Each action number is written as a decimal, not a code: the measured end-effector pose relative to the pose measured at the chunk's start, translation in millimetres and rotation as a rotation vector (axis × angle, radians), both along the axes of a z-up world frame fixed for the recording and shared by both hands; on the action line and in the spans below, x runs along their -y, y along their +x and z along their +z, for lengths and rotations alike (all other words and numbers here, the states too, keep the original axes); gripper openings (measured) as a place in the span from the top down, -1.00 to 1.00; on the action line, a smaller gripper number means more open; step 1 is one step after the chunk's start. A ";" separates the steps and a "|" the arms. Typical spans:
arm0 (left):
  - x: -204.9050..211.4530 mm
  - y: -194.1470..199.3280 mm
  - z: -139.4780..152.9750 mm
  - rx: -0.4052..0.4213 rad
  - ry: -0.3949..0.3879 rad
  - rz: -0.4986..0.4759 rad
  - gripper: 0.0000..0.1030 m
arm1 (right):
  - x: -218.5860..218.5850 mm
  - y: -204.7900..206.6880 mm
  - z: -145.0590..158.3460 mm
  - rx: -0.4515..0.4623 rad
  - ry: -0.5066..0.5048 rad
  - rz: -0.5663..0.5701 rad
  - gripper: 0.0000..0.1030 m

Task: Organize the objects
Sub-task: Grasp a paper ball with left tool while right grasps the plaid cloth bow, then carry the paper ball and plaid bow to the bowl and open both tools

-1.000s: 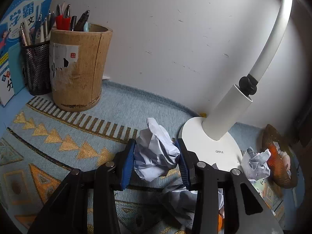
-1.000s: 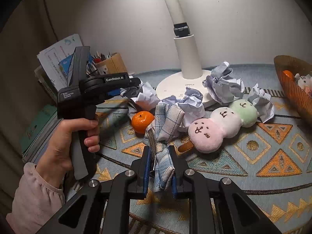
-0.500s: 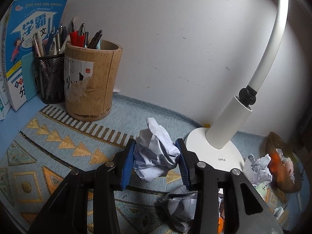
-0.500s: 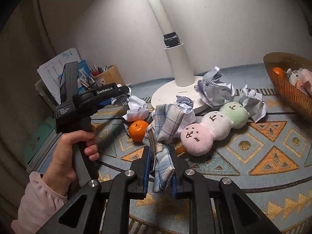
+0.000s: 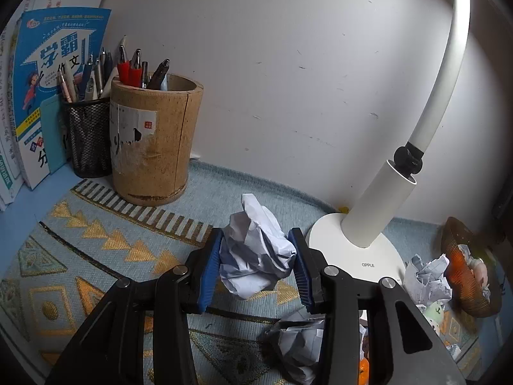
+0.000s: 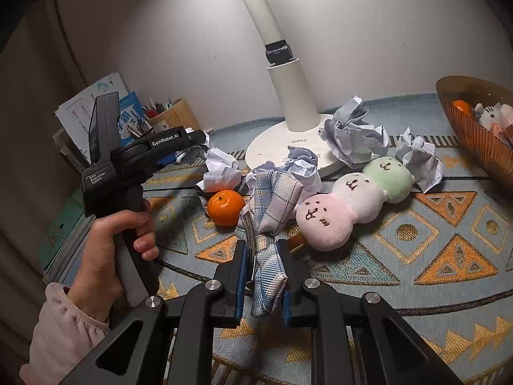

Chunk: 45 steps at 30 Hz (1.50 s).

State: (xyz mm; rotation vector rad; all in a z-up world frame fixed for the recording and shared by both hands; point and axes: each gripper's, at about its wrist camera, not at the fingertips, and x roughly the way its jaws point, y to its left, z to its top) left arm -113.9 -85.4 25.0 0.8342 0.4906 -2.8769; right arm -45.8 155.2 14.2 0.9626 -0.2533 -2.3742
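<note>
My left gripper (image 5: 258,264) is shut on a crumpled white paper ball (image 5: 256,256) and holds it above the patterned mat. The same gripper (image 6: 192,147) and paper ball (image 6: 221,168) show in the right wrist view, held by a hand. My right gripper (image 6: 264,276) is shut on a blue plaid cloth (image 6: 271,221) that hangs above the mat. More paper balls (image 6: 352,131) lie by the lamp base (image 6: 282,147). An orange (image 6: 226,208) and a plush toy of three balls (image 6: 349,202) lie on the mat.
A bamboo pen holder (image 5: 154,141) and a black mesh pen cup (image 5: 86,134) stand at the back left beside books (image 5: 48,80). A brown bowl (image 6: 474,128) with an orange and toys stands at the right. Another paper ball (image 5: 298,343) lies under my left gripper.
My left gripper has risen and drawn back with the paper ball. My right gripper has risen with the plaid cloth and holds it higher over the mat.
</note>
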 end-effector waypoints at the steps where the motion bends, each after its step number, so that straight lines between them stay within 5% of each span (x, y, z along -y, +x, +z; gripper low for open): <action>1: -3.4 0.7 0.0 0.005 -0.021 0.013 0.25 | -3.7 0.3 0.4 -0.002 -0.025 0.000 0.67; 7: -32.7 21.1 13.4 -0.018 -0.174 0.098 0.25 | -35.2 1.5 19.7 0.001 -0.179 0.017 0.67; 12: -61.4 21.7 92.5 -0.119 -0.239 0.003 0.25 | -90.8 -3.3 92.3 -0.131 -0.163 -0.018 0.67; 17: -148.3 6.6 162.1 -0.199 -0.178 -0.162 0.24 | -178.0 -25.4 150.1 -0.242 -0.085 -0.183 0.67; 22: -223.3 -22.3 170.3 -0.208 -0.124 -0.307 0.24 | -258.4 -51.7 162.2 -0.225 -0.021 -0.326 0.67; 29: -305.1 -52.2 136.4 -0.121 -0.092 -0.457 0.23 | -289.0 -80.8 135.6 -0.149 0.010 -0.372 0.66; 30: -313.5 -56.9 128.6 -0.096 -0.084 -0.490 0.17 | -293.9 -85.1 127.0 -0.113 0.005 -0.369 0.47; 32: -326.5 -66.1 111.8 -0.031 -0.071 -0.533 -0.03 | -296.1 -102.9 106.4 -0.003 0.028 -0.367 -0.94; 33: -333.2 -72.6 103.2 0.026 -0.076 -0.558 -1.00 | -295.7 -110.3 97.3 0.019 0.046 -0.369 -1.00; 40: -346.1 -74.9 75.3 0.039 -0.187 -0.541 -0.99 | -288.7 -123.9 76.2 0.015 0.083 -0.399 -1.00; 45: -350.6 -72.3 88.9 0.034 -0.194 -0.504 -0.99 | -273.5 -123.4 86.2 -0.004 0.067 -0.399 -1.00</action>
